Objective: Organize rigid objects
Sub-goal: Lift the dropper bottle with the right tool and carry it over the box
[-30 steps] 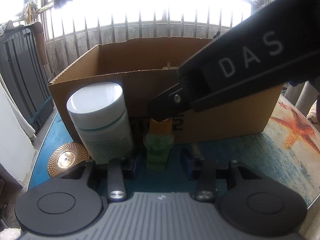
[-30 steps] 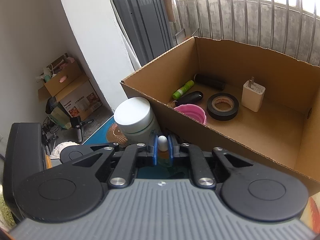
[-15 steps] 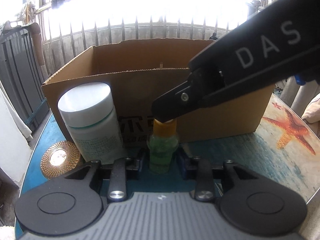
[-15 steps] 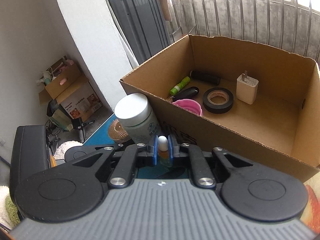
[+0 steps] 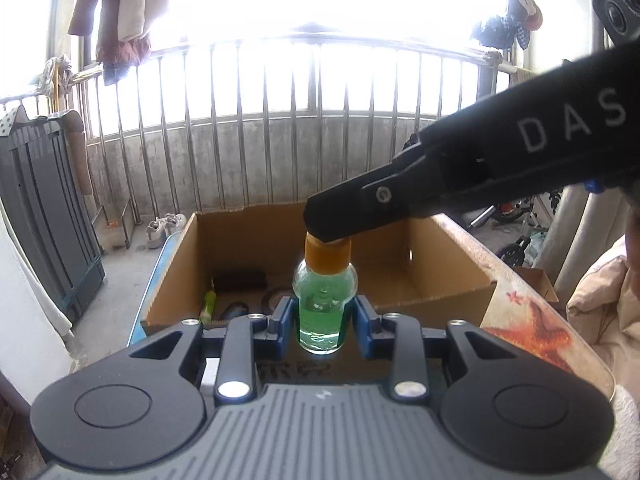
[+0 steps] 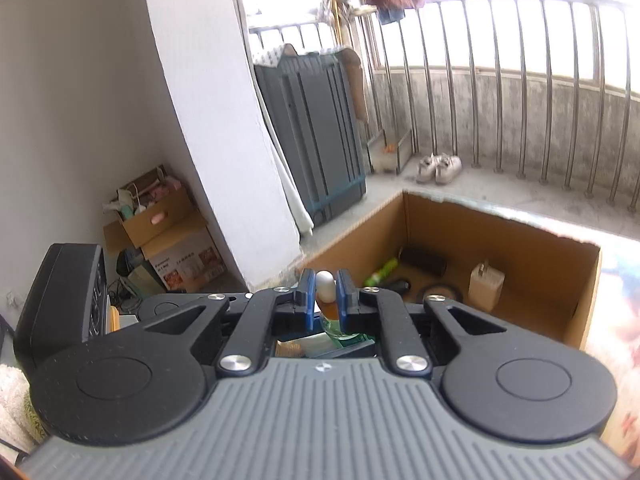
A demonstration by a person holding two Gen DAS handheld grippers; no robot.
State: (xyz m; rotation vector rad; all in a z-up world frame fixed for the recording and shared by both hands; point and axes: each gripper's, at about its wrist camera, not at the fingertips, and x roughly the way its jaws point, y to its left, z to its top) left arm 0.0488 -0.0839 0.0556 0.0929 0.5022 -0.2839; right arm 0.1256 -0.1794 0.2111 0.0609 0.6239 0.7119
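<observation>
Green-liquid bottle (image 5: 322, 312) was clamped at body by left tool (image 5: 322, 322) and at white tip by right tool (image 6: 325, 294), held above cardboard box (image 5: 452, 264); transfer step; next req. lowering w/ coordinated release inside.

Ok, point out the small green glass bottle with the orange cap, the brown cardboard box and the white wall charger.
green glass bottle (image 5: 320, 312), left wrist view, on its glass body.
brown cardboard box (image 5: 448, 280), left wrist view, on its right inner wall.
white wall charger (image 6: 486, 286), right wrist view, on its front face.
</observation>
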